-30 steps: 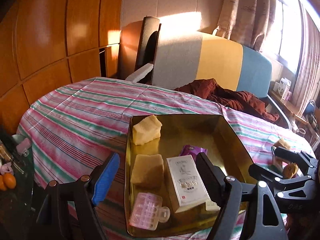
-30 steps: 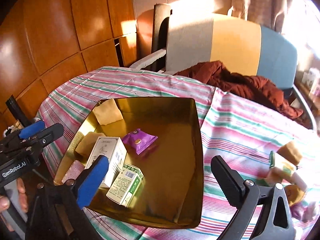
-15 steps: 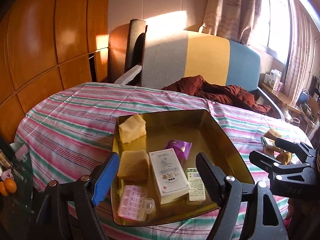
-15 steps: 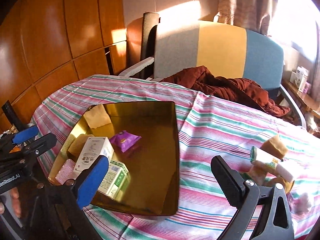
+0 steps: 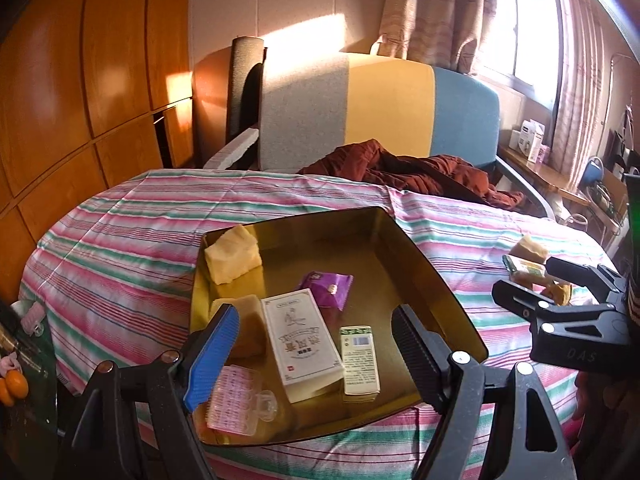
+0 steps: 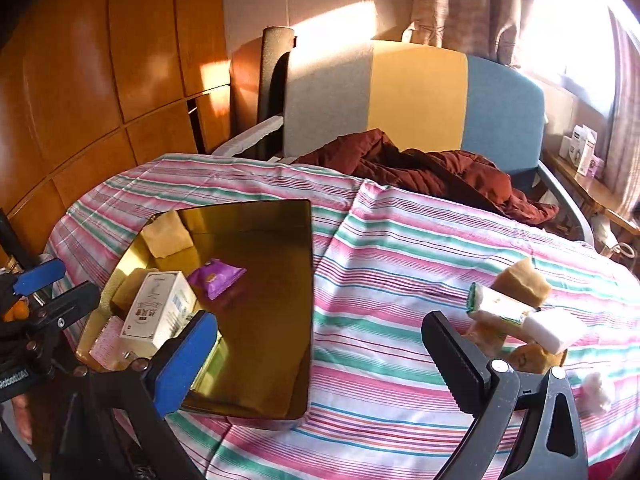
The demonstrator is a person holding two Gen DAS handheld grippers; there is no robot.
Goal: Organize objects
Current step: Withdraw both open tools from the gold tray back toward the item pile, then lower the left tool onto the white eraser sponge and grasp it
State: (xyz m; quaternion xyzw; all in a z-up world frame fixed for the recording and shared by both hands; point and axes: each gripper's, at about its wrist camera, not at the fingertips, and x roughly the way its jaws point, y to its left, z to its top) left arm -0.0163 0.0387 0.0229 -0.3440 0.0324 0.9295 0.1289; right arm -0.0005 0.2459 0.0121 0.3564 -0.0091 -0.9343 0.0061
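Tray (image 5: 420, 256), gold and shiny, sits on the striped cloth (image 5: 120, 248) toward the left side of the table, w/ a bunch of stuff already in it: white box (image 5: 302, 340), small green-print box (image 5: 359, 360) just beside it, purple packet (image 5: 328, 288), two yellowish blocks, and a pink pill case (image 5: 236, 400) at the near edge. Rest of the clutter is still loose over on the right: a green-and-white tube (image 6: 500, 306), a white block (image 6: 554, 332) and a few tan chunks (image 6: 520, 284), all touching in one pile.

Left gripper (image 5: 316, 356) hangs over the near end of the tray, jaws spread wide, nothing in them. Right gripper (image 6: 320, 356) same deal, spread and empty, sitting btwn tray and pile; the pile is just past its right finger.

IMO next step is the right one grabbing something off that pile and carrying it to the tray. Tips:
- go for the tube or white block first, they're on top and have flat sides to pinch
- come in from above so the fingers straddle just one item, bc everything's touching and a sideways approach prob shoves the whole heap
- tan chunks look soft-ish, so squeeze gently
- drop into the bare far/right half of the tray, plenty of room there, don't stack on the boxes
- keep the left one out of the way, or use it to steady the tray since the cloth may slide
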